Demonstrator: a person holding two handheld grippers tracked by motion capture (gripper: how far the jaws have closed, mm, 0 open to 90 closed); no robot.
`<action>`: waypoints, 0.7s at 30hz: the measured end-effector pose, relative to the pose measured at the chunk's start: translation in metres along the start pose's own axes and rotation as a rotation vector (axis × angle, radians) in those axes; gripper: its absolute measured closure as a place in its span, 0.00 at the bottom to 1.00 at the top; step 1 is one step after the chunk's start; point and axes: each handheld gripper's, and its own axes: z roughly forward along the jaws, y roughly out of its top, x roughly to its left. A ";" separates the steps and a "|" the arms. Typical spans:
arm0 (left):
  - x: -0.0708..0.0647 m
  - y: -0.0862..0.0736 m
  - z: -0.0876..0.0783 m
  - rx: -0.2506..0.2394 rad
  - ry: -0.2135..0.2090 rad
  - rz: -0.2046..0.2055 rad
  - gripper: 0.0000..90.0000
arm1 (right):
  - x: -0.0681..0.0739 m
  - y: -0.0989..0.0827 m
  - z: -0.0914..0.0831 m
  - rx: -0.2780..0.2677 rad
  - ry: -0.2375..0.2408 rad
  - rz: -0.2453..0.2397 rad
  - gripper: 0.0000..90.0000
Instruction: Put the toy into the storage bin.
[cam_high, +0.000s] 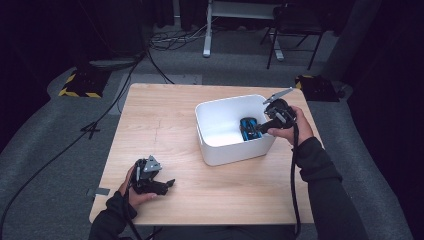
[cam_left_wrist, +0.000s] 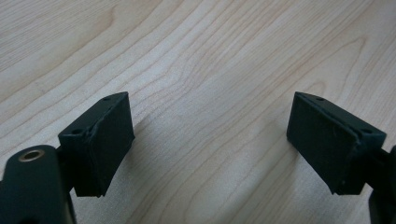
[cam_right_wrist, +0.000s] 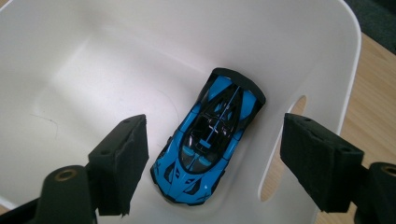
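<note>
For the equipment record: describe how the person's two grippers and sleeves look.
The left gripper and the right gripper are black, each with two blocky, flat-faced jaws bearing small screw holes. A grey three-cornered plate tops each, and a black cable trails from each. The person wears dark long sleeves.

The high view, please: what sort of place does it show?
Probably a recording studio or lab: a lone wooden table ringed by dark curtains, with loose cables across a grey floor.
</note>
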 end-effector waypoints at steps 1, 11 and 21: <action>0.000 0.000 0.000 0.000 0.000 0.000 0.17 | 0.001 0.000 -0.001 -0.013 -0.010 0.009 0.26; 0.000 0.000 0.000 0.000 0.000 -0.001 0.17 | 0.003 -0.008 -0.005 -0.116 -0.038 0.024 0.24; 0.000 0.000 0.000 0.000 0.000 -0.001 0.17 | 0.006 -0.016 -0.012 -0.230 -0.053 -0.001 0.27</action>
